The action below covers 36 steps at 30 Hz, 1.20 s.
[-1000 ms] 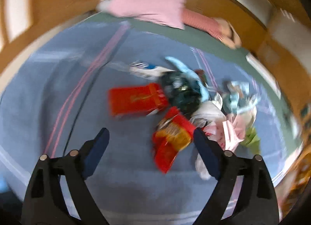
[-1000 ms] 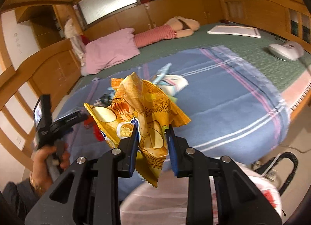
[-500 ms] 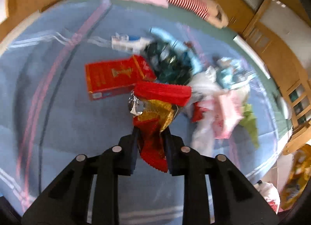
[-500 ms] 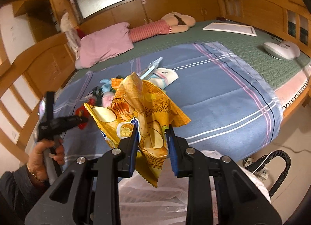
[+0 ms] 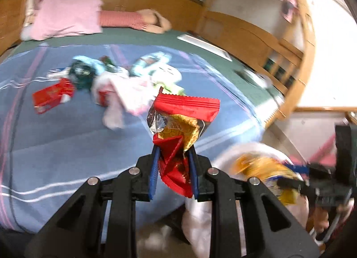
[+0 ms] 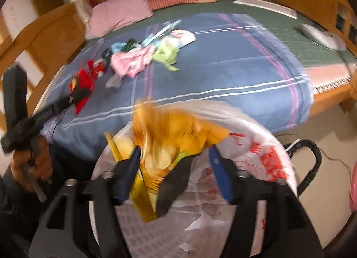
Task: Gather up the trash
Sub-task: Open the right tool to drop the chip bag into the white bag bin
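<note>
With its jaws just spread, the right claw drops a yellow bag over the sack below, the left claw pinches a red wrapper, litter beyond on the bed

Both views are fisheye, each looking forward and downward along its own jaws, which fill the lower frame. The left wrist view faces across the bed, litter upper left, white bag lower right. The right wrist view sits close above that bag, the bed filling its upper half. Both share bed, litter and bag.
</note>
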Available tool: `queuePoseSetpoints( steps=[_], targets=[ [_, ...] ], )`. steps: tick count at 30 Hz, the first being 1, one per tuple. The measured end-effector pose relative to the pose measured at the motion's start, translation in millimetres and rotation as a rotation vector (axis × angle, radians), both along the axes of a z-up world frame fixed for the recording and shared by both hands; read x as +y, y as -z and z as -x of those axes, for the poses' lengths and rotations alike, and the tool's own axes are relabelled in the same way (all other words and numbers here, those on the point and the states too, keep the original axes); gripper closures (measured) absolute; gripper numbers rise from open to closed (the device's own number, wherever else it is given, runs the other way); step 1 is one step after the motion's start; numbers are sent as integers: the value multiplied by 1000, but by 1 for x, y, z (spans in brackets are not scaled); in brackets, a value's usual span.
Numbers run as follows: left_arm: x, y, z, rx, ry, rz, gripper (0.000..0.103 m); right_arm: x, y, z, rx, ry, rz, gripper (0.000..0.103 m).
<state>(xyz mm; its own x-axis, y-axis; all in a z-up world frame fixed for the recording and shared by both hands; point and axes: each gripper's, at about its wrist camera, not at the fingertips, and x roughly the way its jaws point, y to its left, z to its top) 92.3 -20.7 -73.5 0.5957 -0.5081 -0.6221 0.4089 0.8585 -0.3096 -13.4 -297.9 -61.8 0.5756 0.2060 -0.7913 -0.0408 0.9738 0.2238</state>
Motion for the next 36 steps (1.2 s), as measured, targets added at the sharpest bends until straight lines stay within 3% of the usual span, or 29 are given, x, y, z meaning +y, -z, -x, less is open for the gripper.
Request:
queuePoseSetpoints(
  steps=[6,9,11,12,13,14,16,17,21,23,25,26,28,30,36],
  targets=[
    [-30,-2,36,-2,213,73,78,-50,-27,0,-144,323,-183,31],
    [-51,8,41,86,327,175,78,-62,-37,-3,-193,443,-174,31],
    [-68,18,44,122,378,146,75,-62,-39,-6,-199,483,-167,31],
    [-76,21,46,123,397,100,72,-61,-39,-8,-194,486,-170,31],
    [-81,23,47,119,394,55,61,-58,-38,-11,-182,478,-171,31],
    [-82,25,45,119,385,39,38,-57,-38,-11,-177,471,-166,31],
    [-71,24,40,123,324,56,15,-52,-37,-12,-173,460,-151,31],
    [-61,23,36,125,275,95,11,-48,-37,-12,-171,457,-148,31],
    [-31,26,19,193,118,204,8,-42,-34,-17,-152,450,-161,31],
    [-22,26,12,204,53,217,8,-39,-36,-17,-153,449,-160,31],
    [-3,15,16,118,-97,170,8,-36,-37,-18,-157,442,-152,31],
    [7,6,21,30,-200,129,8,-34,-38,-18,-159,437,-143,30],
    [17,-3,27,-57,-361,19,8,-30,-38,-19,-160,426,-119,30],
    [24,-4,28,-88,-487,-92,8,-25,-37,-21,-154,414,-99,30],
    [24,1,24,-52,-511,-156,7,-10,-31,-28,-132,370,-68,30]
  ],
)
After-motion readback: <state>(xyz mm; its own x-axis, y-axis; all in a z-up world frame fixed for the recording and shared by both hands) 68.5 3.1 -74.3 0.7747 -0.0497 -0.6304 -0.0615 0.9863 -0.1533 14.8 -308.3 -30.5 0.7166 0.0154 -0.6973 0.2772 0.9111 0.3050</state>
